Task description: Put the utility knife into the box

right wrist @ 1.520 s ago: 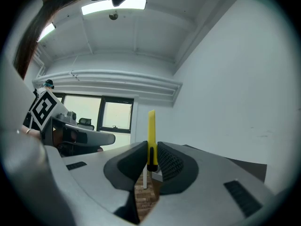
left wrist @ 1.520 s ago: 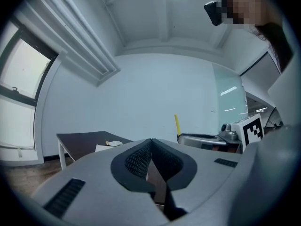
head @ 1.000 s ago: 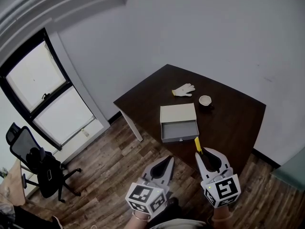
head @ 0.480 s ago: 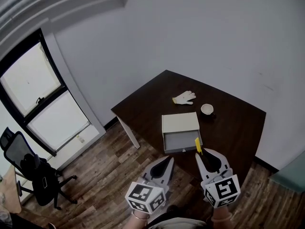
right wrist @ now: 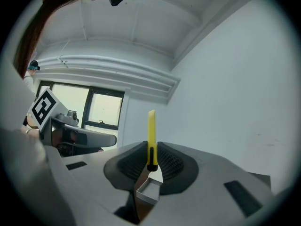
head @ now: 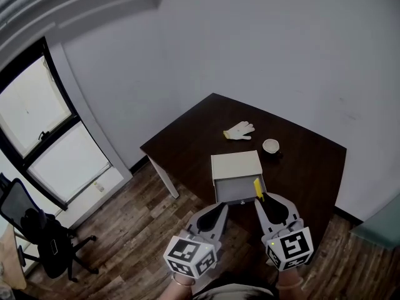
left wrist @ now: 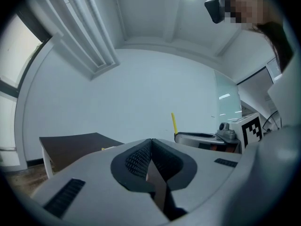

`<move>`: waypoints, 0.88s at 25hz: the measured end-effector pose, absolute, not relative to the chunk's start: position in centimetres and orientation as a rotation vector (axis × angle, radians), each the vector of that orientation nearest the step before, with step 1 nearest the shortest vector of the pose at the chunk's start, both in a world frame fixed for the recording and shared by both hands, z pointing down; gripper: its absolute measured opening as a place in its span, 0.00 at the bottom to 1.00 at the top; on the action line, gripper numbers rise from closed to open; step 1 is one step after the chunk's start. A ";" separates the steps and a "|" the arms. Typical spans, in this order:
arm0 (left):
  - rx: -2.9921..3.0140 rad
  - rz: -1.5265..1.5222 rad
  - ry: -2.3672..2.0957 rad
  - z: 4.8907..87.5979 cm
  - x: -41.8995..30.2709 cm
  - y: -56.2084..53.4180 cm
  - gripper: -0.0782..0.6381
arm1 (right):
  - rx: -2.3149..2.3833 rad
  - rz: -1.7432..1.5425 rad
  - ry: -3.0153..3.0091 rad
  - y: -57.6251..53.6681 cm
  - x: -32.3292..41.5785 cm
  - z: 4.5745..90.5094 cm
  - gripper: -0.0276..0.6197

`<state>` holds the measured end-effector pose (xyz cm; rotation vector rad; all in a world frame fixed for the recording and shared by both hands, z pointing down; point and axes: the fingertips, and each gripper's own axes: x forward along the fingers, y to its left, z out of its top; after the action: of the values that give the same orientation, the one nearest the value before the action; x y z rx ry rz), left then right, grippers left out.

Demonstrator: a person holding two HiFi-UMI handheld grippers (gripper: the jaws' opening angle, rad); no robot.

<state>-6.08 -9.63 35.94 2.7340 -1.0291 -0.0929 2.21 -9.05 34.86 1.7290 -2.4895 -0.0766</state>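
The right gripper [head: 265, 200] has its jaws clamped on the utility knife [head: 257, 188]. It pinches the dark lower end, so the yellow body stands upright and pokes out past the jaw tips. That grip leaves most of the knife free to be lowered into an opening. The left gripper [head: 218, 209] hangs just beside it on the left with its jaws together and nothing between them. It looks to be simply waiting, since no second hold seems called for. Both grippers are held up in the air on the near side of the dark table [head: 181, 147], not down at its surface. The box [head: 236, 165] lies near the table's middle, and its drawer tray [head: 239, 190] is pulled out toward the near edge. The hollow therefore faces the person and can take the knife from above. In the head view the knife's tip lines up with the tray's right near corner, though I judge it well short of the tray in height. A white glove [head: 239, 130] and a small cup [head: 270, 145] sit on the far side, apart from the box and out of the way.
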 end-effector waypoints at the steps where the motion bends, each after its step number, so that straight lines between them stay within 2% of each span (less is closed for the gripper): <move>1: 2.733 -0.093 -1.024 36.0 -6.1 -9.9 0.13 | 1.727 -0.076 -2.487 -9.3 2.1 34.9 0.15; 22: 2.712 -0.100 -1.034 37.0 -3.7 -17.2 0.13 | 1.673 -0.056 -2.479 -17.1 3.9 36.7 0.15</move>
<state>-3.65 -17.24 37.03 2.7116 -1.0339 -0.0996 3.89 -17.09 36.74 1.6727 -2.4793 -0.0559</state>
